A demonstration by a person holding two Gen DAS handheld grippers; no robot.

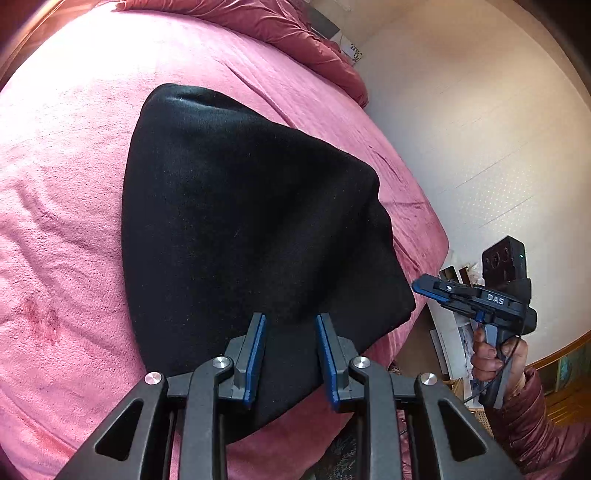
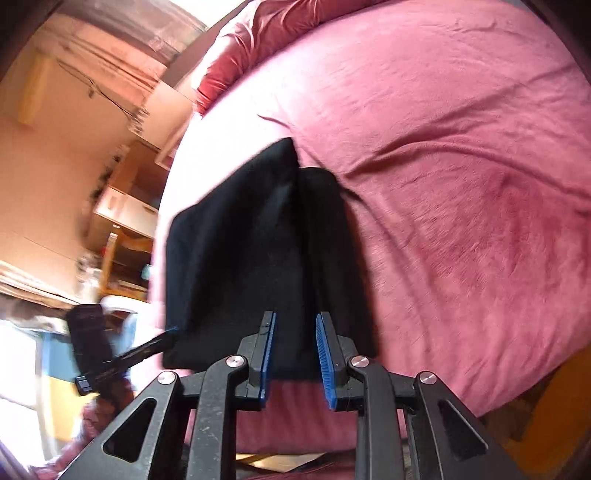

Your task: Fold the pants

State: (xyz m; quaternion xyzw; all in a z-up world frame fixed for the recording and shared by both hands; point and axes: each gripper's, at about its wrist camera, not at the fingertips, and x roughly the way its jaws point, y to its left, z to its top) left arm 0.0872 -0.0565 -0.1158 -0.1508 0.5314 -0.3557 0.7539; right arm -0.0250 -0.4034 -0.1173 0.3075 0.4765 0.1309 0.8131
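The black pants [image 1: 240, 221] lie folded into a thick, roughly triangular bundle on the pink bed [image 1: 74, 184]. My left gripper [image 1: 290, 319] hovers over their near edge, its blue-padded jaws apart and only flat cloth showing between them. A hand holds my right gripper [image 1: 419, 286] just off the bundle's right corner, clear of the cloth. In the right wrist view the pants [image 2: 240, 251] fill the middle, and the right gripper [image 2: 295, 317] stands open above their near edge. The left gripper [image 2: 171, 332] appears blurred at their lower left corner.
A crumpled dark red duvet [image 1: 295, 33] lies at the far end of the bed. The bed's edge [image 1: 436, 236] drops off beside a pale wall [image 1: 480, 110]. Wooden shelves and drawers [image 2: 125, 210] stand past the bed's other side.
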